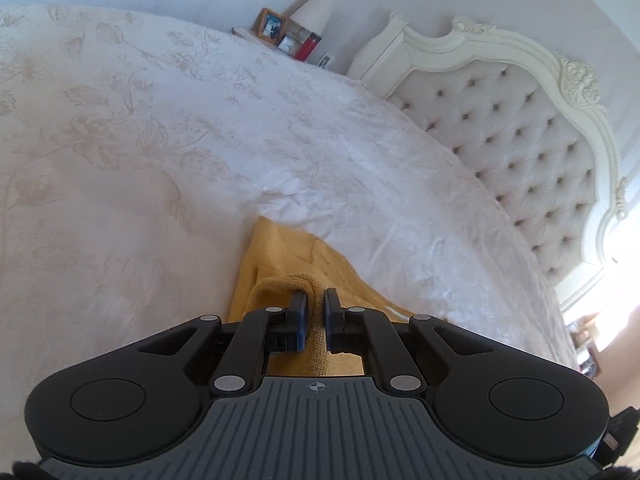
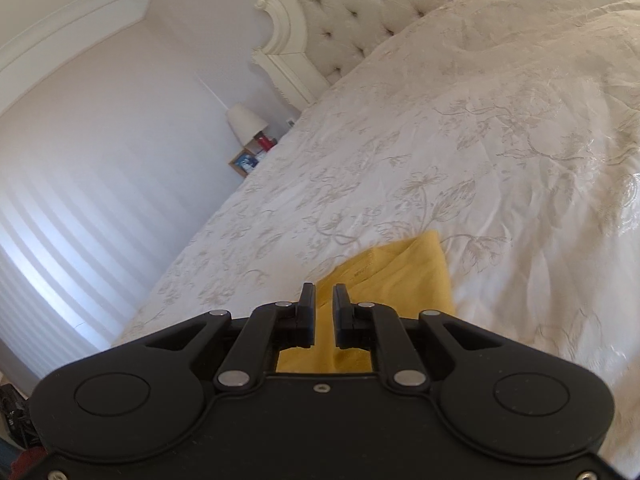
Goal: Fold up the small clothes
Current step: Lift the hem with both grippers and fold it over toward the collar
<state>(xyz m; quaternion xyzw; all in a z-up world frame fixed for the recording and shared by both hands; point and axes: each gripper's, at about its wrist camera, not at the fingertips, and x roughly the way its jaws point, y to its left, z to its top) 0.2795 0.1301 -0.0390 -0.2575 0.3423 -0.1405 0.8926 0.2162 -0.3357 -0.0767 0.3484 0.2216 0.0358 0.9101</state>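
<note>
Here, garment: yellow knit garment [image 1: 280, 256] lying on the white bedspread [image 1: 160, 140].
Left gripper [image 1: 315, 300]: clamped on the garment's ribbed edge.
Right gripper [image 2: 324, 294]: nearly together, yellow fabric between, grip unclear.

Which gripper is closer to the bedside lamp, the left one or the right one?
Cannot tell. Left gripper and right gripper each hold the yellow garment on the bed, the lamp far beyond both.
</note>
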